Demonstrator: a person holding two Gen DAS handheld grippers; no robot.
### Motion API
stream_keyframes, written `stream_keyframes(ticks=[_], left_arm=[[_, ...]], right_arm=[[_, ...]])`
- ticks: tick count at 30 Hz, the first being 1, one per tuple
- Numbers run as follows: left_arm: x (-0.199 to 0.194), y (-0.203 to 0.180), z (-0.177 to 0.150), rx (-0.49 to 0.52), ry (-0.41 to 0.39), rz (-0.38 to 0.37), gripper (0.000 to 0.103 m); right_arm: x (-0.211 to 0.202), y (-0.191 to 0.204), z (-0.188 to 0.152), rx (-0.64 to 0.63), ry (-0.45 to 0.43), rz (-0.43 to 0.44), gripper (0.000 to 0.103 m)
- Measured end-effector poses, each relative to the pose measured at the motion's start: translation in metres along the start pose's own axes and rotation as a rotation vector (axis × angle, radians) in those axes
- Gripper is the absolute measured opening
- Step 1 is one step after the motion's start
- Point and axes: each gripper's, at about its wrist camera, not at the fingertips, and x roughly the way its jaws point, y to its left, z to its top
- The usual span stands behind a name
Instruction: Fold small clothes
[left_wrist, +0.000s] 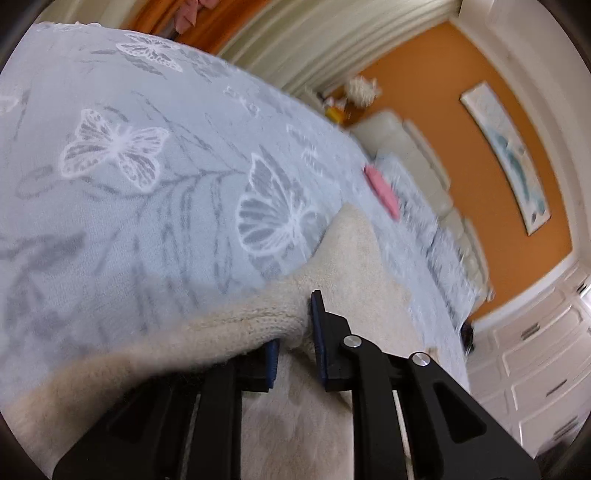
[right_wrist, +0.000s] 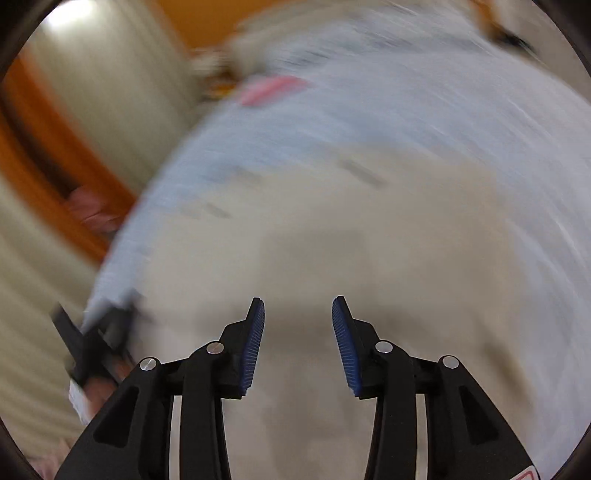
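Observation:
A cream knitted garment (left_wrist: 343, 266) lies on a pale blue bedspread with white butterflies (left_wrist: 122, 155). My left gripper (left_wrist: 295, 332) is shut on a fold of the cream garment, and the knit drapes over its left finger. In the right wrist view the cream garment (right_wrist: 369, 240) fills the middle, blurred by motion. My right gripper (right_wrist: 298, 306) is open and empty above the garment. The left gripper (right_wrist: 92, 339) shows at the left edge of that view, at the garment's corner.
A folded pink item (left_wrist: 384, 192) lies further along the bed, and also shows in the right wrist view (right_wrist: 273, 88). A white padded headboard (left_wrist: 417, 162) and an orange wall with a picture (left_wrist: 506, 158) stand beyond. White drawers (left_wrist: 543, 369) are at the right.

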Motion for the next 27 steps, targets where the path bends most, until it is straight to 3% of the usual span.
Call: stream_keyframes(ticks=[2,4,6,11,13,16,19,21,24,27], left_arm=[[-0.027,-0.006,0.000,0.052,0.044,0.028,0.032],[-0.073,0.001,-0.006,0.038,0.019,0.043,0.073],[-0.115,0.018,-0.010,-0.021,-0.016,0.061,0.085],[-0.178,0.083,-0.022,-0.224,0.051,0.209,0.086],[-0.193,0.090,-0.027,-0.228,0.080,0.197,0.086],[-0.198,0.082,-0.040,-0.169,0.147,0.198,0.088],[-0.193,0.070,-0.049,-0.054,0.165,0.247,0.091],[-0.186,0.062,-0.052,0.006,0.172,0.281,0.093],[-0.181,0.057,-0.059,0.061,0.171,0.335,0.096],[-0.177,0.053,-0.062,0.090,0.170,0.381,0.097]], right_arm=[[-0.039,-0.057,-0.047,0.105,0.074,-0.120,0.039],[-0.067,-0.083,-0.076,0.148,0.115,-0.141,0.038],[-0.081,-0.094,-0.094,0.171,0.143,-0.144,0.043],[-0.079,-0.093,-0.126,0.213,0.257,-0.088,0.053],[-0.083,-0.088,-0.137,0.210,0.279,-0.070,0.060],[-0.086,-0.074,-0.145,0.160,0.291,-0.077,0.060],[-0.100,-0.061,-0.115,0.127,0.152,-0.082,0.056],[-0.094,-0.054,-0.079,0.078,0.095,-0.061,0.045],[-0.060,-0.045,-0.008,0.033,0.021,-0.047,0.034],[-0.003,-0.054,0.059,0.060,0.034,-0.051,0.032]])
